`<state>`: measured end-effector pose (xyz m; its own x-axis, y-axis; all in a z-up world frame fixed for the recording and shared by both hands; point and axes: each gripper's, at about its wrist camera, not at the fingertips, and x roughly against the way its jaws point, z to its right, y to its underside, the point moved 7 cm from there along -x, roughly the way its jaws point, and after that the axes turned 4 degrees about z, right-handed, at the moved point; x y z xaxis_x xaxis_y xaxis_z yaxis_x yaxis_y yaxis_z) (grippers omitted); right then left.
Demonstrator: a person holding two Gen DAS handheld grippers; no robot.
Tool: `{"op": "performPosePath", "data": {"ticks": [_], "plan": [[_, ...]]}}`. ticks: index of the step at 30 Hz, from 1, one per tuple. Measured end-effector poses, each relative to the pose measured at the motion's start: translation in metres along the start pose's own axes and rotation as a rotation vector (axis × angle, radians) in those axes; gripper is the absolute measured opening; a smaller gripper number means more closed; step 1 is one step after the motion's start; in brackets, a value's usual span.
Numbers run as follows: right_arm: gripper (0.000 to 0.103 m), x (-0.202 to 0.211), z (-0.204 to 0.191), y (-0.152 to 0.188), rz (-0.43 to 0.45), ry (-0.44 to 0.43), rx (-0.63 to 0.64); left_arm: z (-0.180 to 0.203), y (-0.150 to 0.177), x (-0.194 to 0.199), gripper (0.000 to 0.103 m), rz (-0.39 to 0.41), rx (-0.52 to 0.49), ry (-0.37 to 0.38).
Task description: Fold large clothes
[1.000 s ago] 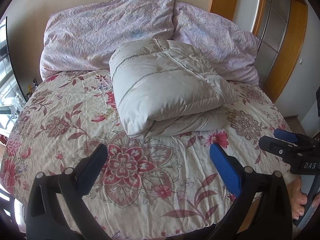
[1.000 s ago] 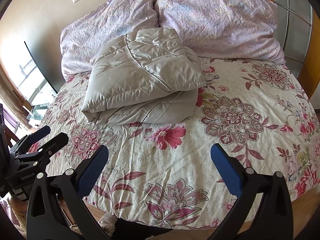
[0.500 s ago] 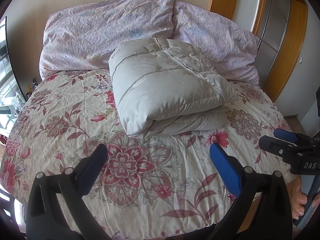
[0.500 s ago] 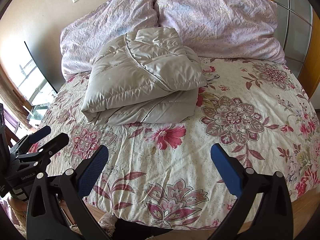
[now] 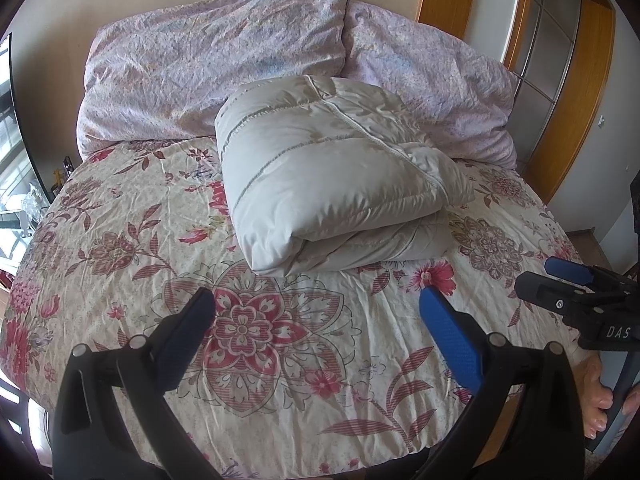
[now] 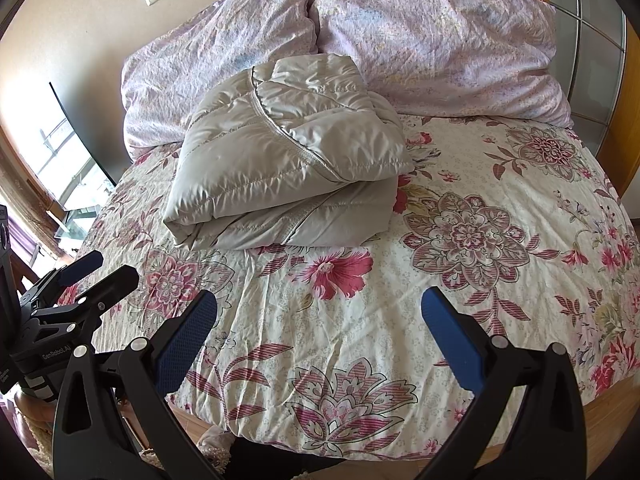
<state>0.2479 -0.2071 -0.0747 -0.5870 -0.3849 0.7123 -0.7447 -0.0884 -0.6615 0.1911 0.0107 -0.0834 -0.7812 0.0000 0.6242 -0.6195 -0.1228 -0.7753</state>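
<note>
Here, folded grey jacket [image 5: 336, 176] on floral bedspread [image 5: 280, 360], against two pillows [image 6: 440, 40]

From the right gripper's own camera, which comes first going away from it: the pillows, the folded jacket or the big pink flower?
1. Pink flower on the bedspread, just ahead of the right gripper.
2. Folded jacket, mid-bed, slightly left.
3. Pillows, at the headboard wall.
</note>
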Motion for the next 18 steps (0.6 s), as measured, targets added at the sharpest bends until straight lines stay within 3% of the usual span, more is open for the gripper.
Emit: {"op": "performPosePath", "data": {"ticks": [18], "plan": [[0.102,-0.0019,0.0005,-0.0011,-0.002,-0.004,0.005,0.0020,-0.0025,0.0027,0.101,0.011,-0.020,0.006]]}}
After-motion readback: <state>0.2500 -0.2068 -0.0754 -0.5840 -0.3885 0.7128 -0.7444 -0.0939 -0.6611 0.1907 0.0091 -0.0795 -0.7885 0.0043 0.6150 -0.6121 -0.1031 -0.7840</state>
